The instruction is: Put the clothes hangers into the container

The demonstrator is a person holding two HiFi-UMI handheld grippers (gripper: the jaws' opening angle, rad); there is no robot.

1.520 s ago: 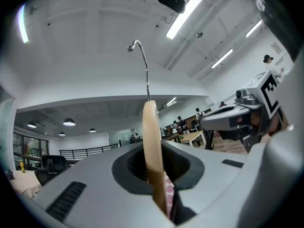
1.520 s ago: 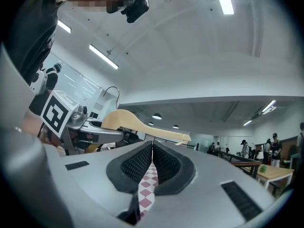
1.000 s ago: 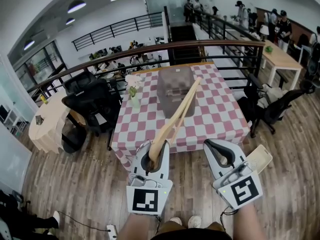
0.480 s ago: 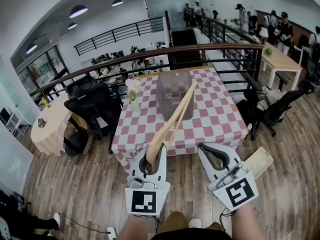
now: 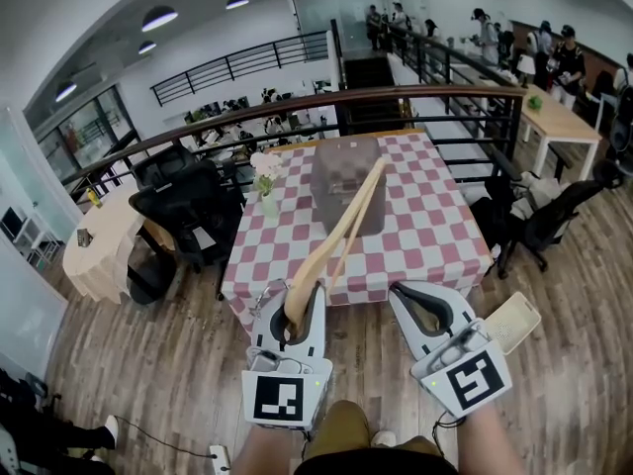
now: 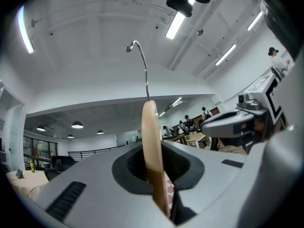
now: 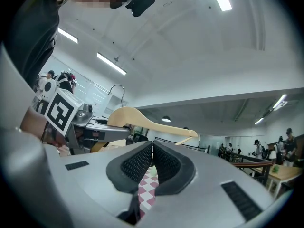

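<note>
Firstly, head view. The left gripper (image 5: 295, 305) has its jaws clenched on one end of a wooden clothes hanger (image 5: 341, 231). The hanger slants up and away from the person, and its far end shows in front of the grey container (image 5: 346, 166). The container stands on the bench (image 5: 435, 236), which has a pink-and-white checked cloth; a small vase of flowers (image 5: 265, 188) stands near the container's left side. The right gripper (image 5: 427, 305) is beside the left one, short of the bench edge and over the wooden floor (image 5: 148, 364).

Left gripper view. The jaws grasp the hanger edge-on. Its wooden body stands upright between them and the metal hook (image 6: 141, 65) rises above.

Right gripper view. The jaws are closed together with nothing between them. The hanger and the left gripper show to the left, apart from these jaws.
</note>
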